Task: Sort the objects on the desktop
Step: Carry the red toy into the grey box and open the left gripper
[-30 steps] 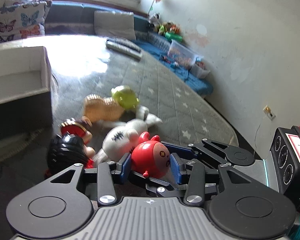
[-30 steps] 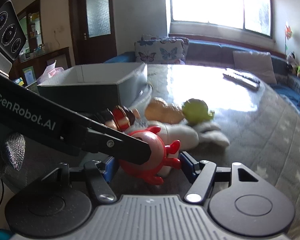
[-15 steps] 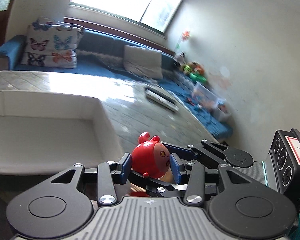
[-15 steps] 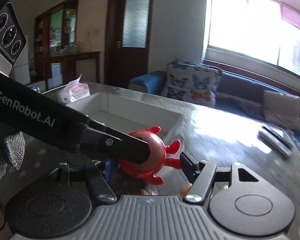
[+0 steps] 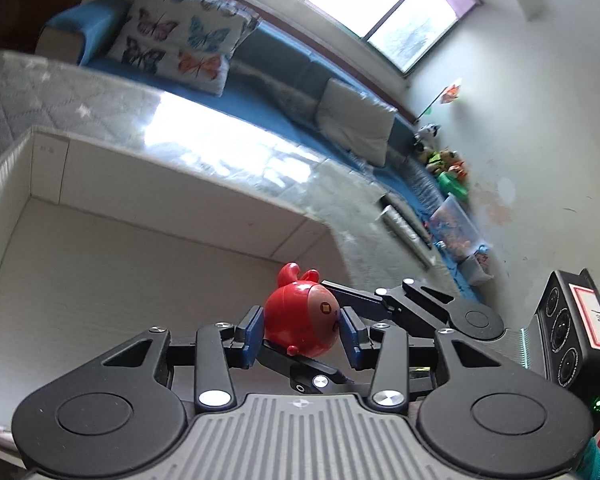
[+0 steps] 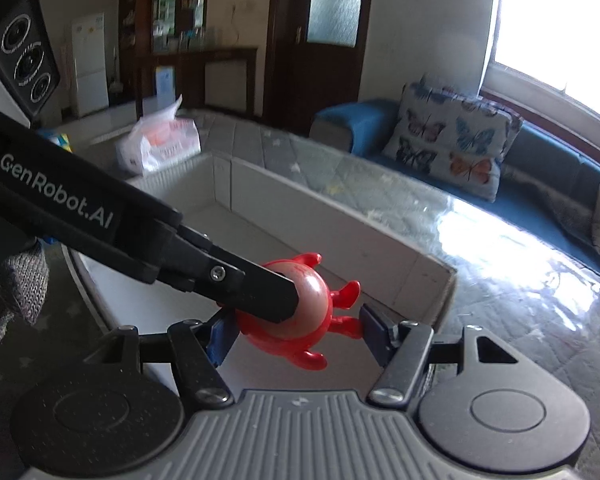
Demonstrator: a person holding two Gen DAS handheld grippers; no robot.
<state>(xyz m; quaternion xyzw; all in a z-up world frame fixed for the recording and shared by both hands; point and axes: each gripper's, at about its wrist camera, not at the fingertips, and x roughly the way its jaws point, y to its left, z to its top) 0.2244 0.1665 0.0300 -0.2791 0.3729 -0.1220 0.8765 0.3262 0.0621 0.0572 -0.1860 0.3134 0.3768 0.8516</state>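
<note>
Left wrist: red toy [image 5: 300, 320] clamped between left tool [image 5: 302, 334] pads.

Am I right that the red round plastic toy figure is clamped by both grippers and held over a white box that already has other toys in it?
Not quite. The red round plastic toy figure is between the pads of the left gripper and the right gripper, over the white box, but the left wrist view shows the visible part of the box bare inside.
</note>
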